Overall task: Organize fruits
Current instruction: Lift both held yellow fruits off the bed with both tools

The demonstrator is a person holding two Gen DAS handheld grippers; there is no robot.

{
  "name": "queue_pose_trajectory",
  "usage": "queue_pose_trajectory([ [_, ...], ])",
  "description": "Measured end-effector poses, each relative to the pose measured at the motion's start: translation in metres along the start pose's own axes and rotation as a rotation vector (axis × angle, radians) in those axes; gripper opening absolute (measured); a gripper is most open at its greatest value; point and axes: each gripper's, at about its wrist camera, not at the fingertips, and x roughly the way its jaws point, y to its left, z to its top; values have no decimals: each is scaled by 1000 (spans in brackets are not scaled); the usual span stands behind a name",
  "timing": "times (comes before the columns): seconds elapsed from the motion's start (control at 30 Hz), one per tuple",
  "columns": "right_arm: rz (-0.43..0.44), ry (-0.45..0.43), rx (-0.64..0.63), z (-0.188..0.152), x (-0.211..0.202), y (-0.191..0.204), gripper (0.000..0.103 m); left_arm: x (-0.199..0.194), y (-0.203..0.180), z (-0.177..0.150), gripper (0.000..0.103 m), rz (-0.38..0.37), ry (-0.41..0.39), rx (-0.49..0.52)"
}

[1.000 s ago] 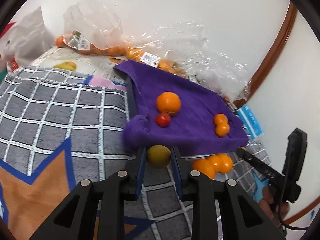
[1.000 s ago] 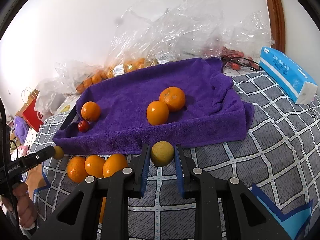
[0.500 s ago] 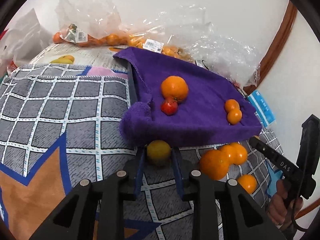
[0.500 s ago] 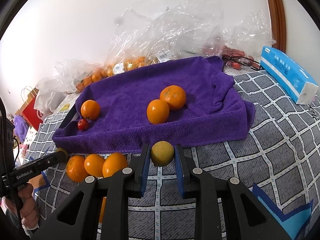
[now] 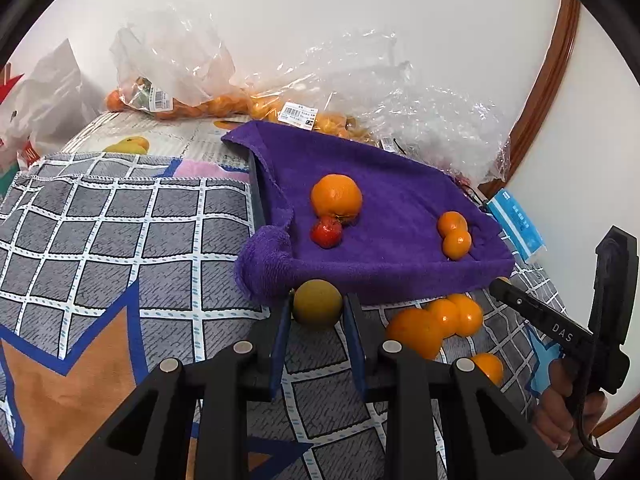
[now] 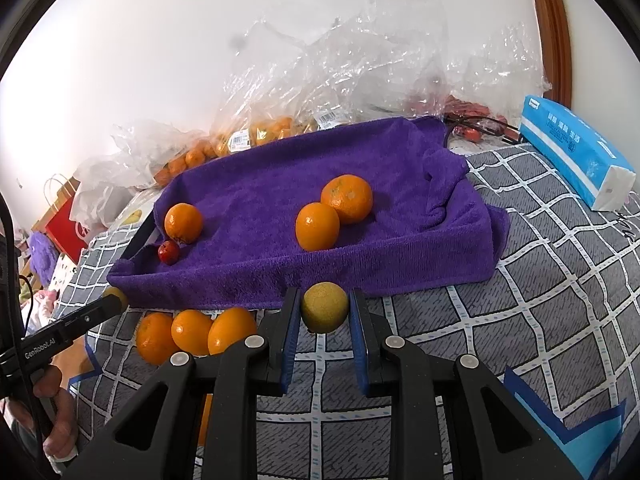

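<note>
the left gripper (image 5: 317,316) has drifted a little closer to the purple towel (image 5: 384,200) over the last second: the towel's rolled near corner now looms larger and sits just above the fingertips, where a moment ago more of the checked blanket (image 5: 120,232) showed between them. its jaws are narrow and clamped on a yellow-green fruit (image 5: 317,307), pads pressing both sides. the right gripper (image 6: 324,314) has not shifted; its jaws are equally narrow and closed on a second yellow-green fruit (image 6: 325,307).

my reading is that both fruits are picked and the carry toward the towel is under way on the left side, with the drop not yet made.

relative to the towel: the left fruit hangs just off its front left corner, below the lip, so it likely needs lifting over that fold. the right fruit is just in front of the towel's front edge, near the middle. on the towel lie a large orange (image 5: 337,200) touching a small red fruit (image 5: 326,233), and two small oranges (image 5: 454,236) toward its right side. three more oranges (image 6: 192,332) lie on the blanket just in front of the towel, between the two grippers.
</note>
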Motion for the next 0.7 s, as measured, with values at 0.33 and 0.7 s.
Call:
queue_pose_trajectory([
  [0.33, 4, -18, -1, 0, -4, 0, 24, -16, -4, 1, 25, -8, -77, 25],
  [0.7, 15, -45, 1, 0, -9, 2, 24, -26, 8, 5, 25, -15, -117, -47],
])
